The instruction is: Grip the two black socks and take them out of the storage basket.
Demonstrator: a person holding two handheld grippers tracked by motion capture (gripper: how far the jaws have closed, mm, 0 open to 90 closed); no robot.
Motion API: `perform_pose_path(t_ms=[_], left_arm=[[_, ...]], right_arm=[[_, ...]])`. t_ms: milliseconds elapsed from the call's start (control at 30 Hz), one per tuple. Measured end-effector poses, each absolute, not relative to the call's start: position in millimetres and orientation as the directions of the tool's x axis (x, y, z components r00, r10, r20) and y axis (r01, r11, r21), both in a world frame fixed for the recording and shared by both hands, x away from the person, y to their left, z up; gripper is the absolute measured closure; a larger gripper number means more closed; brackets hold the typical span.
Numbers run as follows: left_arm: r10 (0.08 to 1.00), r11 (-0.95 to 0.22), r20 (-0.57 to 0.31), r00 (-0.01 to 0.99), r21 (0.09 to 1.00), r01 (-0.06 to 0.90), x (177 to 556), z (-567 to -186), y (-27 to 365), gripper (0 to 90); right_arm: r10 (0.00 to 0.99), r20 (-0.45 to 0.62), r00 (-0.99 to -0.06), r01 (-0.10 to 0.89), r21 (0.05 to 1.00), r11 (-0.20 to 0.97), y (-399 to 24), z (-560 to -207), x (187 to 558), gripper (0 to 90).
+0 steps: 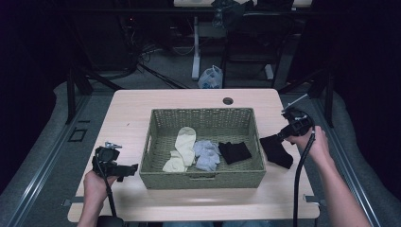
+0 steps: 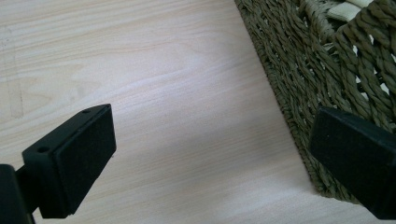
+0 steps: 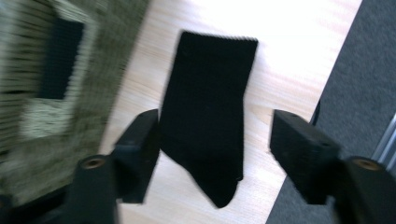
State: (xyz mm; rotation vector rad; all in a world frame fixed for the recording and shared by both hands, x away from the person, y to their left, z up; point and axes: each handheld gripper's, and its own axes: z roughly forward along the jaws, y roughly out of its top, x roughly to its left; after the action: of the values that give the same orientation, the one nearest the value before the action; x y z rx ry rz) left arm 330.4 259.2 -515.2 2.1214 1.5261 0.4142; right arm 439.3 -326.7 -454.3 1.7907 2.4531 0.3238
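Dim dark surroundings, lit tabletop, right view motion-blurred

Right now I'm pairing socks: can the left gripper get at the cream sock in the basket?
Probably yes. The left gripper sits open beside the wicker basket, whose top is open; it only has to lift over the wall to the cream sock.

The high view looks forward and down from above the person's side, taking in the whole table (image 1: 142,101) with the woven basket (image 1: 203,179) mid-frame. The left gripper view sits low and close over the tabletop, the basket's wall (image 2: 299,79) at upper right. The right gripper view looks closely down on a black sock (image 3: 205,121) at centre, the basket at left.
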Motion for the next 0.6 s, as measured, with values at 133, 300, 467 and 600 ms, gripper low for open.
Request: perform_pose_path(t_ms=[133, 300, 467, 600], left_arm=[[0.944, -0.252, -0.039, 0.327, 0.552, 0.795, 330, -515, 259, 1.1], [0.944, -0.252, -0.04, 0.327, 0.551, 0.795, 330, -515, 259, 1.1], [0.944, -0.252, -0.041, 0.327, 0.551, 0.795, 330, -515, 259, 1.1], [0.944, -0.249, -0.043, 0.326, 0.554, 0.795, 330, -515, 259, 1.1]], right_arm=[[0.934, 0.07, -0.35, 0.911, 0.256, 0.322, -318, -430, 436, 19.8], [0.912, 0.066, -0.405, 0.879, 0.304, 0.368, -298, -400, 433, 7.1], [0.886, 0.063, -0.46, 0.85, 0.32, 0.418, -272, -378, 433, 0.0], [0.863, 0.052, -0.502, 0.821, 0.344, 0.457, -251, -367, 435, 0.0]])
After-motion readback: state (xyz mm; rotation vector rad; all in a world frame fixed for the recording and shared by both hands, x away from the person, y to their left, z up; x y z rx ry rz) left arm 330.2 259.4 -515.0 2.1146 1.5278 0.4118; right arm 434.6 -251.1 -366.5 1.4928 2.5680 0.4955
